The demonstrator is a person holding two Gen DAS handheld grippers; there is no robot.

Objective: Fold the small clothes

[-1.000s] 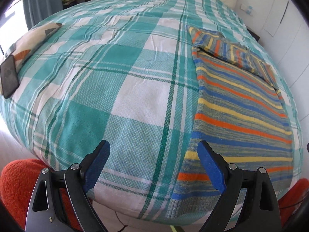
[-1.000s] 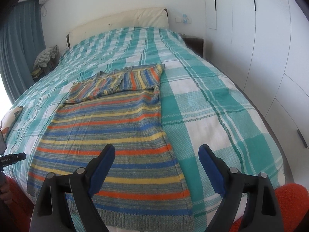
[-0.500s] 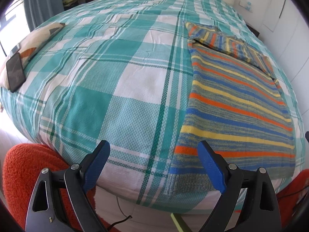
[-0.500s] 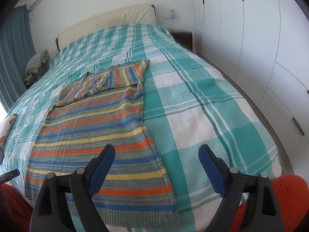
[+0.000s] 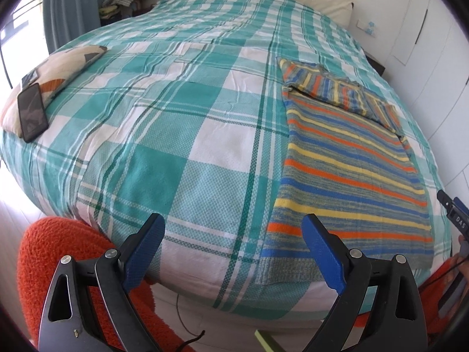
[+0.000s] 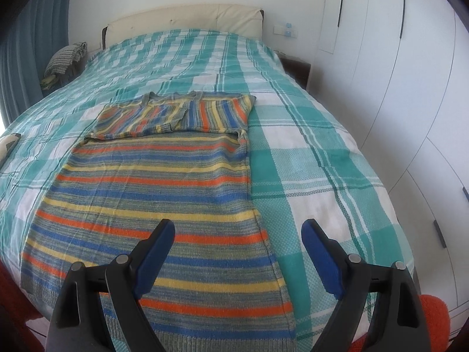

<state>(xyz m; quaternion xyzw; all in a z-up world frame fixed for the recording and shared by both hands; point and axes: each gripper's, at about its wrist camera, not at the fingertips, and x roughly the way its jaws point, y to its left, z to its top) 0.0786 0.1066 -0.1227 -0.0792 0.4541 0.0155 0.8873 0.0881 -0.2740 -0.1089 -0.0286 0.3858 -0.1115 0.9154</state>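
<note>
- Knitted and striped, the sweater [image 6: 152, 202] lay flat on the checked bed [image 6: 307, 158], its sleeves already folded across the chest and its ribbed hem at the near edge.
- Left hand-held gripper [image 5: 233, 252] hung wide open and empty, over the bedspread beside the hem's left corner.
- Right hand-held gripper [image 6: 237, 255] gaped equally, empty, above the hem's right corner.
- Best practice would have been pinching both hem corners evenly, then carrying them straight up to the shoulders.

We saw our left claw [image 5: 233, 248] hanging wide apart and empty above the foot of the bed [image 5: 181, 158]. The striped sweater [image 5: 348, 173] lay flat to its right, a phone [image 5: 31, 112] on a cushion [image 5: 58, 67] far left.
</note>
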